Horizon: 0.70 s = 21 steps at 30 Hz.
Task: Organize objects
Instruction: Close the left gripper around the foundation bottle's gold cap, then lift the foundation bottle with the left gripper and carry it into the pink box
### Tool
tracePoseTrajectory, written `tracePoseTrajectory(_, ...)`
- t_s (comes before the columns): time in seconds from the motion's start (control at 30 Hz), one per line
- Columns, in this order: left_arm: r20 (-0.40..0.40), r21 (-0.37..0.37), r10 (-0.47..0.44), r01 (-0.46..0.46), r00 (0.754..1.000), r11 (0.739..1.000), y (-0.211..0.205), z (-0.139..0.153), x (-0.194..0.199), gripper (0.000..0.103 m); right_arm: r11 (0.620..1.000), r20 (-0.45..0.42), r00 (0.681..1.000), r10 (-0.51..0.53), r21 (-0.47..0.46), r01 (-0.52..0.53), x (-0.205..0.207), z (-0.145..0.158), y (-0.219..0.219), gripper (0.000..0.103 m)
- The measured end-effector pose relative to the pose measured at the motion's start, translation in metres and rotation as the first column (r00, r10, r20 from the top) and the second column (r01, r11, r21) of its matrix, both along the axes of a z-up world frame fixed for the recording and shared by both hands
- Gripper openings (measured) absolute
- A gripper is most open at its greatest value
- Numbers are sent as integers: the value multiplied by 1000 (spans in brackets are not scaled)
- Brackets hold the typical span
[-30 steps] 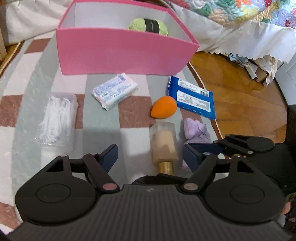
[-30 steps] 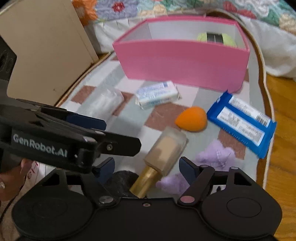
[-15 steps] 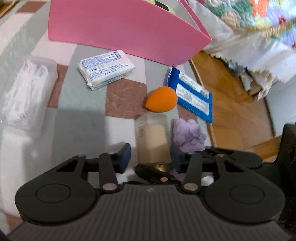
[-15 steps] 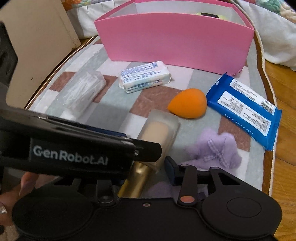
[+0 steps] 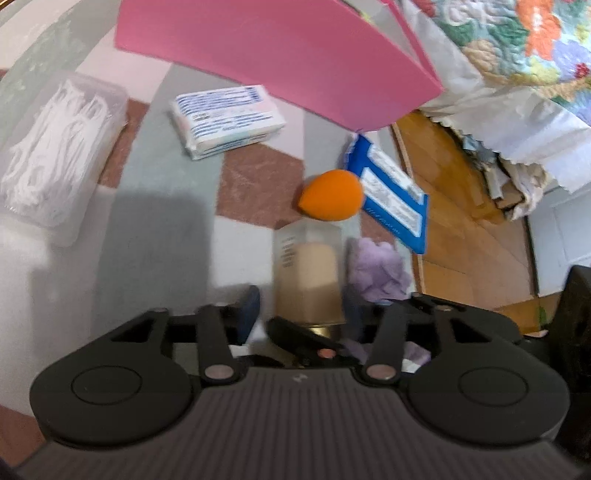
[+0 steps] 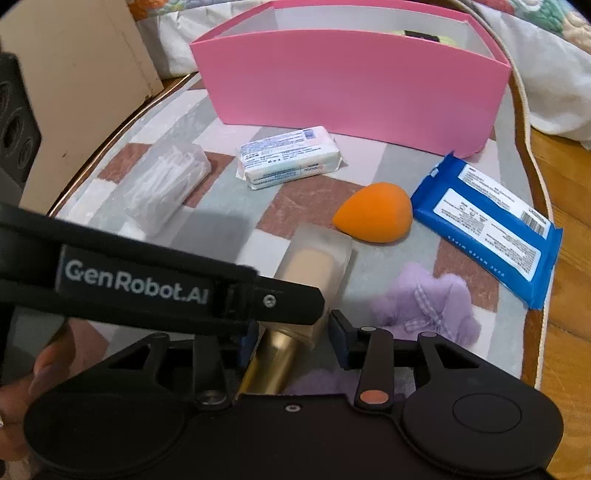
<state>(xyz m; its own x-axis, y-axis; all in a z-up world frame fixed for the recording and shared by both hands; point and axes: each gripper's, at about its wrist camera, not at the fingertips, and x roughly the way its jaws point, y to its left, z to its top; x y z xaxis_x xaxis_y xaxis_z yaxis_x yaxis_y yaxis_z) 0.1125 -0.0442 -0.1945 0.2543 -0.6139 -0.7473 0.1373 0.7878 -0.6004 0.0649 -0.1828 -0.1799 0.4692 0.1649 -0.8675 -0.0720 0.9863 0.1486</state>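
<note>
A foundation bottle (image 6: 314, 266) with a gold cap (image 6: 273, 365) lies on the checked rug. My right gripper (image 6: 293, 341) has its jaws either side of the gold cap, narrowed but with a small gap on the right. My left gripper (image 5: 299, 314) straddles the same bottle (image 5: 306, 273) from above, jaws partly closed with gaps both sides. The left gripper's arm (image 6: 147, 284) crosses the right wrist view. An orange sponge (image 6: 375, 212), purple plush (image 6: 424, 306), blue wipes pack (image 6: 487, 225), white tissue pack (image 6: 288, 157) and clear box (image 6: 166, 181) lie around.
The pink box (image 6: 354, 85) stands at the far side of the rug with a green yarn ball (image 6: 421, 35) inside. A quilted bed edge (image 5: 517, 74) lies beyond. Wooden floor (image 5: 461, 221) is to the right, a beige panel (image 6: 74, 74) to the left.
Both grippers have moved forward and down over the foundation bottle, and both jaws have narrowed around it. The bottle has not moved.
</note>
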Motion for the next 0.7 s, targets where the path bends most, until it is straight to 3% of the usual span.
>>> tracePoseTrajectory(0.1, -6, -15, -4, 4, 1000, 1000, 1, -1, 1, 47, 1000, -9, 1000, 2, 29, -1, 1, 1, -5, 46)
tracePoseTrajectory(0.13, -11, -22, -14, 13, 1000, 1000, 1, 0, 0, 42, 999, -9, 1000, -6, 39, 7, 1, 1, -6, 45)
tracePoseTrajectory(0.3, 8, -2, -29, 30, 1000, 1000, 0, 9, -14, 42, 995, -36, 999, -23, 92, 26, -3, 4, -7, 45)
tracePoseTrajectory(0.5, 73, 6, -30, 30, 997, 1000, 6, 39, -32, 42, 988, -16, 1000, -25, 154, 27, -15, 22, -9, 45)
tracePoseTrajectory(0.7, 117, 2, -27, 27, 993, 1000, 14, 72, -46, 42, 987, 46, 999, 11, 157, -18, -30, 52, -5, 45)
